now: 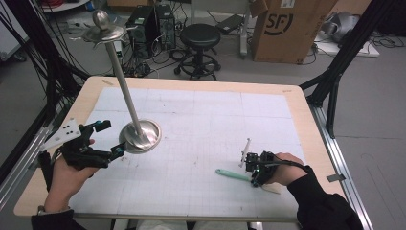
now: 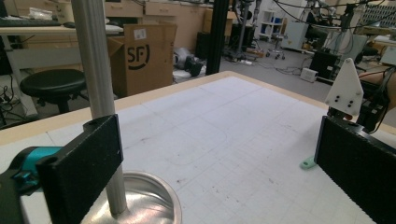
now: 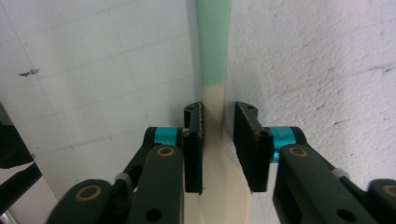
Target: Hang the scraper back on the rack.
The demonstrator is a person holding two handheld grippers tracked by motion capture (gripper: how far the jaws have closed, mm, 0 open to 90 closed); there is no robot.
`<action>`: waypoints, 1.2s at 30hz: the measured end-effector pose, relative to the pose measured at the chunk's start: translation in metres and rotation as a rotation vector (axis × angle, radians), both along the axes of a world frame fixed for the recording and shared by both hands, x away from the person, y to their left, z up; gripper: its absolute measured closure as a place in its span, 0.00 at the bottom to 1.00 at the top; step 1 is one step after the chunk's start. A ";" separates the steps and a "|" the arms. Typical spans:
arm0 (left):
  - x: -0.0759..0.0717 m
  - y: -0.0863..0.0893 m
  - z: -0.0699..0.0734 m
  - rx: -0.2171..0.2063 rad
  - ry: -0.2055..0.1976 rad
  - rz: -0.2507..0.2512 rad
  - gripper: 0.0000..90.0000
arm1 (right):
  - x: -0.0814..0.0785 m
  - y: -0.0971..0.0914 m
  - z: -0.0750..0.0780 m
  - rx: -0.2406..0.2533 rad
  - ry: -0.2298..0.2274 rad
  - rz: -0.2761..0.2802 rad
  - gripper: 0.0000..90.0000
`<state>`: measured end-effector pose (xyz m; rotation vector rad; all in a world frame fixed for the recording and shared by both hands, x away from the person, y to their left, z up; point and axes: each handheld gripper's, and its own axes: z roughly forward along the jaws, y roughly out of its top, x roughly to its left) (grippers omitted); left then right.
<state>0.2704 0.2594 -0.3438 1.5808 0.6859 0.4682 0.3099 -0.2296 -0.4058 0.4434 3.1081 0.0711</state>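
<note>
Lower right of the table, the right gripper [image 3: 218,126], angled down, has its jaws narrowly bracketing the spatula [image 3: 214,70], a gap showing on one side; the left gripper [image 1: 111,139] stands wide apart.

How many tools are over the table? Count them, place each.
2. The left tool is beside the metal stand's base, jaws apart; the right tool straddles the spatula handle near the table's front right.

High view looks down over the table [image 1: 201,96]; left gripper view skims low across it, sharing the stand [image 1: 139,134]; right gripper view hovers close above the spatula [image 3: 212,70].
</note>
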 end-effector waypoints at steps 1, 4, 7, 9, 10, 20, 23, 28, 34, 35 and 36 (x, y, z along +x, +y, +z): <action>0.000 0.000 0.000 -0.002 0.001 0.001 0.02 | 0.000 0.000 0.000 0.000 0.000 0.000 0.86; 0.002 -0.001 -0.002 0.002 0.008 0.000 0.02 | -0.002 -0.001 0.000 0.007 -0.006 0.010 0.90; 0.004 -0.003 -0.004 0.002 0.014 -0.004 0.02 | -0.004 -0.006 0.000 0.046 -0.008 -0.015 0.90; 0.005 -0.004 -0.004 0.011 0.016 -0.008 0.02 | -0.004 -0.008 0.001 0.056 -0.001 -0.019 0.90; 0.005 -0.004 -0.004 0.012 0.015 -0.010 0.02 | -0.005 -0.009 0.001 0.062 0.004 -0.021 0.90; 0.004 -0.001 -0.003 0.008 0.009 -0.003 0.02 | -0.004 -0.020 0.017 0.228 -0.051 -0.061 0.90; 0.003 0.000 -0.002 0.004 0.006 0.002 0.02 | -0.004 -0.021 0.022 0.306 -0.085 -0.085 0.90; 0.002 0.001 -0.001 0.003 0.005 0.003 0.02 | -0.001 -0.021 0.034 0.481 -0.150 -0.138 0.90; 0.002 0.000 0.000 0.002 0.002 0.002 0.02 | 0.004 -0.010 0.047 0.659 -0.157 -0.170 0.90; 0.002 0.000 0.000 0.001 0.003 0.002 0.02 | 0.007 -0.002 0.050 0.700 -0.177 -0.187 0.90; 0.002 0.001 0.000 0.002 0.002 0.002 0.02 | 0.007 -0.002 0.050 0.700 -0.177 -0.187 0.90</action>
